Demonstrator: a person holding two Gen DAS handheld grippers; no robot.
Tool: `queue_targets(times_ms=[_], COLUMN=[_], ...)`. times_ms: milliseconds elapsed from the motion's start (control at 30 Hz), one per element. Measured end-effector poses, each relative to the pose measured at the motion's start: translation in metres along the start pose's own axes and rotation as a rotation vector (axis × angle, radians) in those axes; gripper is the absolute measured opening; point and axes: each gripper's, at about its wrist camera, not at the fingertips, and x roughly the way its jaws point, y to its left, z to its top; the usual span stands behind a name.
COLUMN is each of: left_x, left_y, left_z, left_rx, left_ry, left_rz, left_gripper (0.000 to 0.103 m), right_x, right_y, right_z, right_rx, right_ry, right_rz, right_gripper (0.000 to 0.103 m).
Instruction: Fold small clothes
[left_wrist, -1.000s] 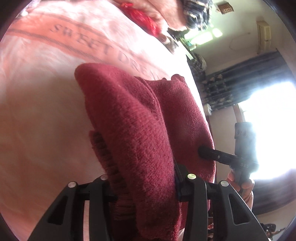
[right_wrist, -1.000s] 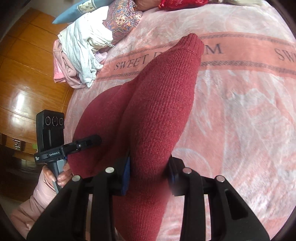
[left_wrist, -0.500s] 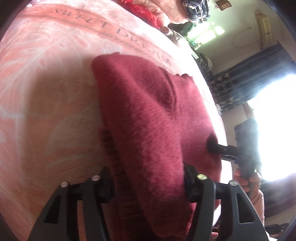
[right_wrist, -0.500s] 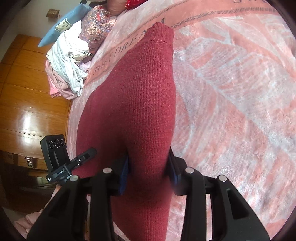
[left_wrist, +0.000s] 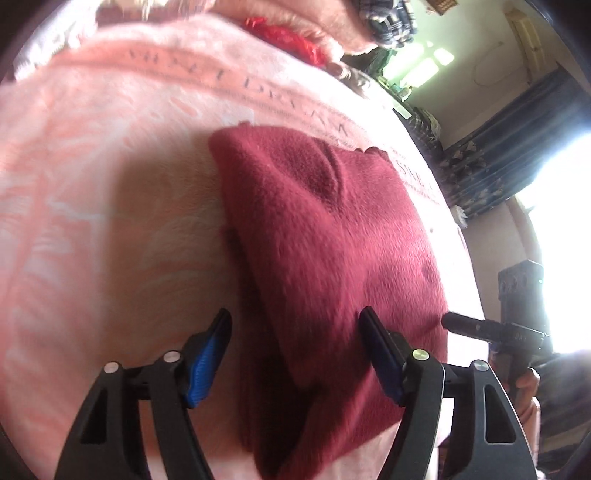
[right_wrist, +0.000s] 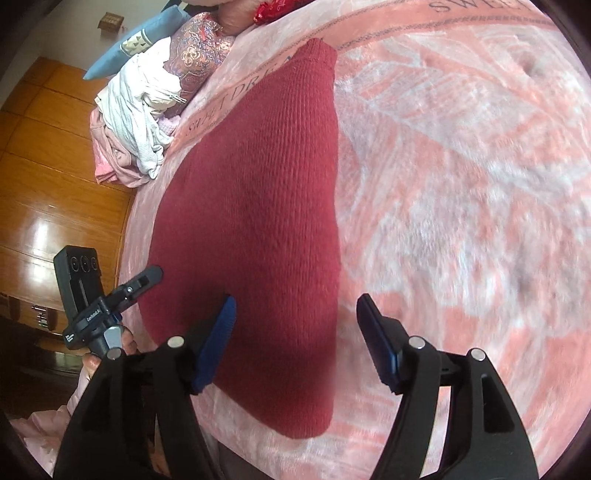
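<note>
A dark red knitted garment (left_wrist: 332, 266) lies folded flat on a pink blanket; it also shows in the right wrist view (right_wrist: 258, 221). My left gripper (left_wrist: 295, 321) is open and empty, its blue-padded jaws apart over the garment's near edge. My right gripper (right_wrist: 295, 310) is open and empty over the garment's right edge. The left gripper (right_wrist: 147, 277) also shows in the right wrist view at the garment's left edge. The right gripper (left_wrist: 458, 321) shows in the left wrist view at the garment's right side.
The pink blanket (right_wrist: 461, 184) with "SWEET DREAM" lettering covers the bed. A pile of white and pink clothes (right_wrist: 136, 122) and pillows (right_wrist: 199, 55) lie at the bed's far left. A wooden wardrobe (right_wrist: 55, 184) stands beyond. A red item (left_wrist: 288, 37) lies at the head.
Both grippers have opened and let go of the red garment, which now lies flat on the blanket. Both have drawn back a little.
</note>
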Motion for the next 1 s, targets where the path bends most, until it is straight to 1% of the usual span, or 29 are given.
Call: queue_targets(times_ms=[133,200,233,267,300,333,367,400,433,500,600,667,700,800,867,933,1000], left_x=[-0.011,-0.01,-0.008,-0.005,-0.004,-0.003,-0.002,-0.004,-0.006,-0.005,0.003,0.01,0.01,0.012,0.012,0.014,0.01], left_y=[-0.01,-0.013,-0.013,-0.012,-0.011,-0.01,-0.009,-0.008,-0.011,-0.012,0.001,0.014,0.017,0.015,0.016,0.012,0.008], left_z=[-0.018,-0.026,-0.028,-0.03,-0.032,-0.034,-0.035,-0.038,-0.04,-0.044,-0.05,-0.053,-0.055,-0.058,-0.06,-0.058,-0.058], left_rx=[0.058,0.085,0.093,0.091,0.081,0.064,0.055,0.055,0.068,0.089,0.071,0.03,0.027,0.051,0.045,0.04,0.028], left_ry=[-0.045,-0.055,-0.05,-0.04,-0.031,-0.019,-0.012,-0.006,0.0,0.003,0.027,0.038,0.032,0.018,0.012,0.007,0.0], left_rz=[0.084,0.13,0.143,0.148,0.146,0.14,0.131,0.124,0.128,0.16,0.158,0.125,0.111,0.124,0.126,0.13,0.138], left_gripper=[0.076,0.077,0.077,0.077,0.077,0.075,0.072,0.067,0.065,0.065,0.067,0.071,0.071,0.072,0.073,0.073,0.075], right_x=[0.001,0.005,0.006,0.009,0.008,0.006,0.001,-0.004,-0.009,-0.009,0.004,0.009,0.011,0.014,0.015,0.015,0.009], right_y=[-0.004,-0.004,-0.004,-0.005,-0.005,-0.003,0.0,0.003,0.007,0.011,0.004,-0.002,-0.004,-0.005,-0.003,0.003,0.014], right_z=[-0.024,-0.034,-0.037,-0.039,-0.042,-0.044,-0.046,-0.049,-0.052,-0.053,-0.056,-0.06,-0.062,-0.068,-0.069,-0.069,-0.07], right_rx=[0.01,0.004,0.006,0.018,0.032,0.027,0.017,0.009,0.002,0.003,0.022,0.04,0.044,0.052,0.055,0.044,0.039], right_ry=[0.019,0.025,0.027,0.029,0.025,0.011,-0.003,-0.02,-0.035,-0.042,-0.025,-0.027,-0.034,-0.054,-0.064,-0.077,-0.107], right_rz=[0.009,0.009,0.017,0.04,0.055,0.054,0.055,0.054,0.047,0.001,-0.053,-0.052,-0.051,-0.062,-0.083,-0.117,-0.167], right_gripper=[0.069,0.065,0.054,0.037,0.033,0.024,0.022,0.021,0.02,0.019,0.019,0.019,0.019,0.02,0.022,0.025,0.041])
